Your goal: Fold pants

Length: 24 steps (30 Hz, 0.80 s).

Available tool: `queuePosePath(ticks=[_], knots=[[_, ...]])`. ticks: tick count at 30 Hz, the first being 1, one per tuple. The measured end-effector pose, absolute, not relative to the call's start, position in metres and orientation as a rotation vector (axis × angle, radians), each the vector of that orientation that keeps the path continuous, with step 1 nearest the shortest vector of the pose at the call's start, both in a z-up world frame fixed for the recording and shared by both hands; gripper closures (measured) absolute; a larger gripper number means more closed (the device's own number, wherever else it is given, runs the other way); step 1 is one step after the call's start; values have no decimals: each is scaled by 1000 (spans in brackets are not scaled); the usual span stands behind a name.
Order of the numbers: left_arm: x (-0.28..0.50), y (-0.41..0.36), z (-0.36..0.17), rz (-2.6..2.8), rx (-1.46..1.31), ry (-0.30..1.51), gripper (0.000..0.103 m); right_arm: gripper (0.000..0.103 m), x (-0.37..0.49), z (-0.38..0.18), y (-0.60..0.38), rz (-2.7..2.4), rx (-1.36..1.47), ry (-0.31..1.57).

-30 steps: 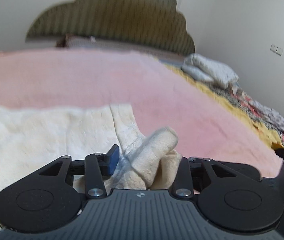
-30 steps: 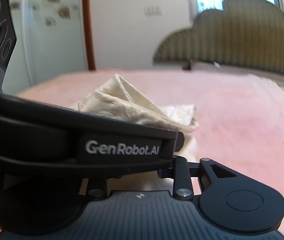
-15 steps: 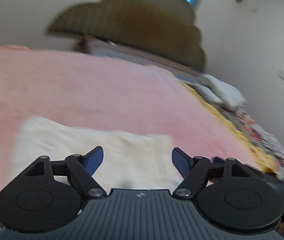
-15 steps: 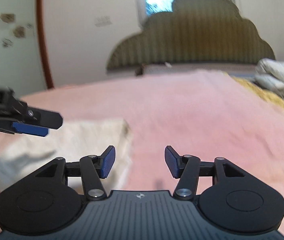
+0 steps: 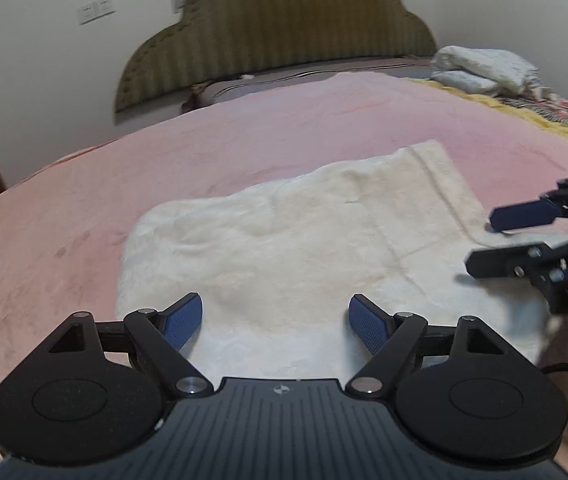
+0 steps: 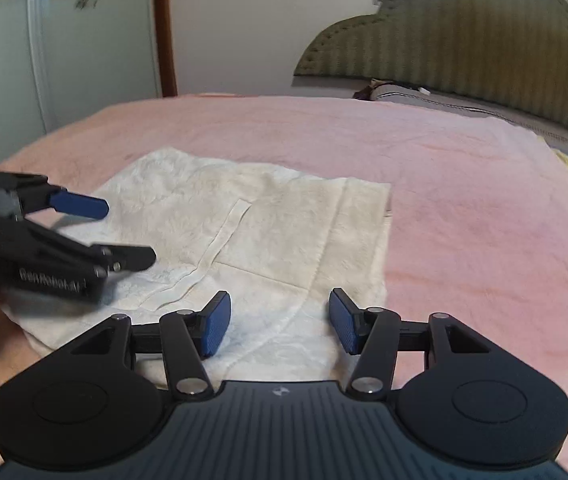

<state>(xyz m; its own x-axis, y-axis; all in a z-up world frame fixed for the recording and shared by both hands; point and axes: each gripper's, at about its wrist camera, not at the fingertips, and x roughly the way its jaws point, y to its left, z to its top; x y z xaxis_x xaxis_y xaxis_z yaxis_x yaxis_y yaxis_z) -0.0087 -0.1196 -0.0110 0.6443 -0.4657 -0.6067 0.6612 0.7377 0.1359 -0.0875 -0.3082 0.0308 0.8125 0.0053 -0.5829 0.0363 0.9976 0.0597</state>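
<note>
At nine o'clock in the right wrist view the left gripper (image 6: 123, 228) reaches in over the near-left edge of the pants (image 6: 259, 240), its blue-padded fingers spread with nothing between them. The cream, fleecy pants lie folded into a flat, roughly rectangular bundle on the pink blanket (image 6: 464, 208), a seam and pocket edge running across the top layer. My guess is both tools have let go so the fold can settle. At six o'clock the right gripper (image 6: 275, 320) hangs just over the near edge, fingers parted and empty; in the left wrist view it enters from three o'clock at the bundle's right corner, seemingly placed to smooth or take the next fold. The left wrist view also shows the left gripper's own fingers wide apart above the cloth at six o'clock. The fold looks tidy, so the task seems close to done.

The blanket covers a wide bed – soft, so cloth will not slide much. At one o'clock stands the olive scalloped headboard (image 6: 464, 48), with a window above, a wall switch at twelve, and a pale wardrobe door (image 6: 63, 40) at ten
</note>
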Motion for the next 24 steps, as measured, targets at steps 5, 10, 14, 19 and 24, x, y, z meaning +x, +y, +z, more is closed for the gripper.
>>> queuePosePath(ticks=[5,10,14,19,24], knots=[[-3,-115,-5,-660,271,602,16,49,-107,41,-318,-32,105,527],[-3,-124,-18,-571,304,635,14,49,-94,32,-297,12,32,577],[-5,-128,-19,-524,314,633,7,48,-88,16,-292,-44,-23,623],[-6,-128,-18,-506,308,633,6,47,-92,22,-293,-76,-14,618],[-8,-129,-18,-498,314,629,5,47,-98,32,-291,-60,12,571]])
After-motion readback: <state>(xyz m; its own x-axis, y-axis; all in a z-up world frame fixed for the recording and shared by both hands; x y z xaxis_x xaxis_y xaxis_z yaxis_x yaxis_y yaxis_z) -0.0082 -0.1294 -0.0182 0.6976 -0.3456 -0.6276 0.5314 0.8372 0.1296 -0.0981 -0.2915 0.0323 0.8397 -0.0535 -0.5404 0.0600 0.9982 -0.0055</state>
